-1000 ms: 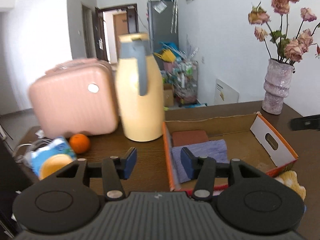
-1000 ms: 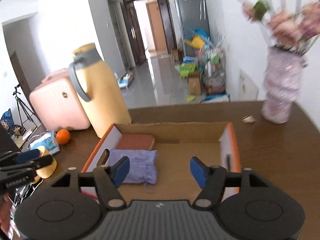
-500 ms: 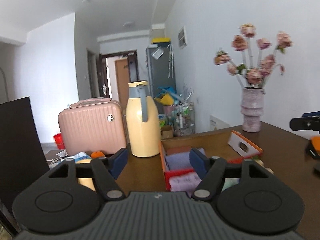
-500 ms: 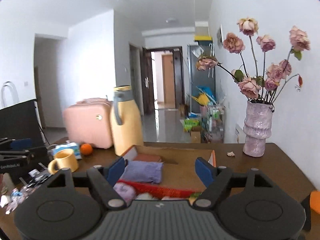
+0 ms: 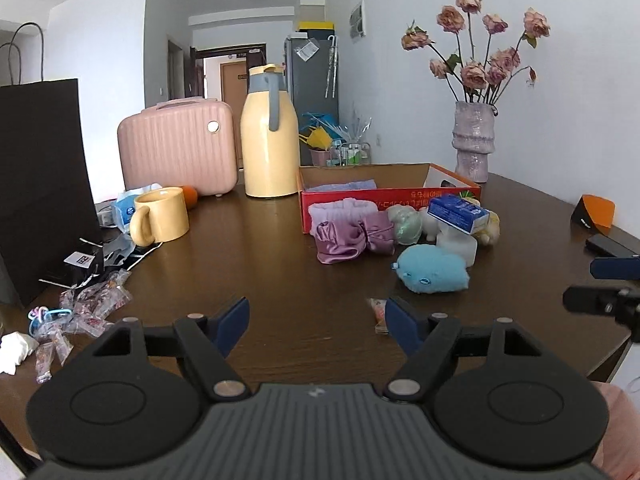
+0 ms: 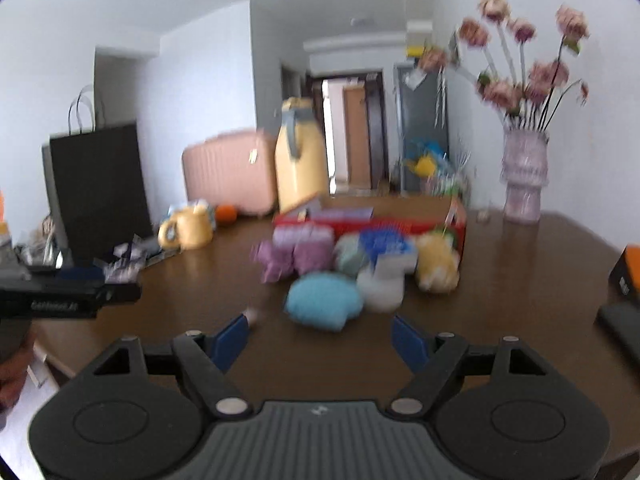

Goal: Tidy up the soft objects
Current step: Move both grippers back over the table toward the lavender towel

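A red cardboard box [image 5: 384,197] [image 6: 400,225] sits mid-table with a folded lilac cloth [image 5: 344,186] inside. In front of it lies a heap of soft things: purple satin scrunchies [image 5: 352,236] [image 6: 288,258], a blue plush [image 5: 432,274] [image 6: 322,300], a pale green plush [image 5: 406,224], a yellow plush [image 6: 436,264] and a white plush [image 5: 458,244] under a blue tissue pack [image 5: 458,208]. My left gripper [image 5: 316,322] is open above bare table, well short of the heap. My right gripper [image 6: 322,336] is open too, just short of the blue plush. Neither holds anything.
A yellow jug [image 5: 269,136], pink case [image 5: 178,148], yellow mug [image 5: 160,214] and black paper bag [image 5: 40,184] stand left. Candy wrappers [image 5: 92,300] litter the near left. A flower vase [image 5: 474,144] stands back right; dark devices [image 5: 608,242] lie at the right edge.
Both grippers have pulled back from over the box toward the near table edge and sunk lower. The left jaws have widened. The soft heap in front of the box has come into view.
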Available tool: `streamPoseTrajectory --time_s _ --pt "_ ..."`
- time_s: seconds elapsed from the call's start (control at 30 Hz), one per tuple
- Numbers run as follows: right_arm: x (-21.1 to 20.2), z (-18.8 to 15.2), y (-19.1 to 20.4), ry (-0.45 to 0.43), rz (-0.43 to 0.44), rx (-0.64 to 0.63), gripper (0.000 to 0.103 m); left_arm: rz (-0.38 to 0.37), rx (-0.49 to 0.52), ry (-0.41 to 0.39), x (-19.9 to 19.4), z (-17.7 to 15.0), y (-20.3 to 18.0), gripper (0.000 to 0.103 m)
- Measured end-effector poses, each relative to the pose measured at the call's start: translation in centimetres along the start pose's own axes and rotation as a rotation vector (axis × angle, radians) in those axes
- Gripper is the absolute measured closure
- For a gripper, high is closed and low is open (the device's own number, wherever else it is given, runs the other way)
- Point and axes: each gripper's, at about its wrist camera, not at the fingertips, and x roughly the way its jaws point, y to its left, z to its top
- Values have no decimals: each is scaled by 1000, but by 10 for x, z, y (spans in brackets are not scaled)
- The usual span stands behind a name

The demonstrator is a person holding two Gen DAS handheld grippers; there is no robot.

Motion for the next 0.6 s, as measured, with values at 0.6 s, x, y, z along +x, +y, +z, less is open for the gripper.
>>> streamPoseTrajectory --time_s 0.6 --pt "74 37 -1 12 50 67 36 -30 -134 30 115 61 32 37"
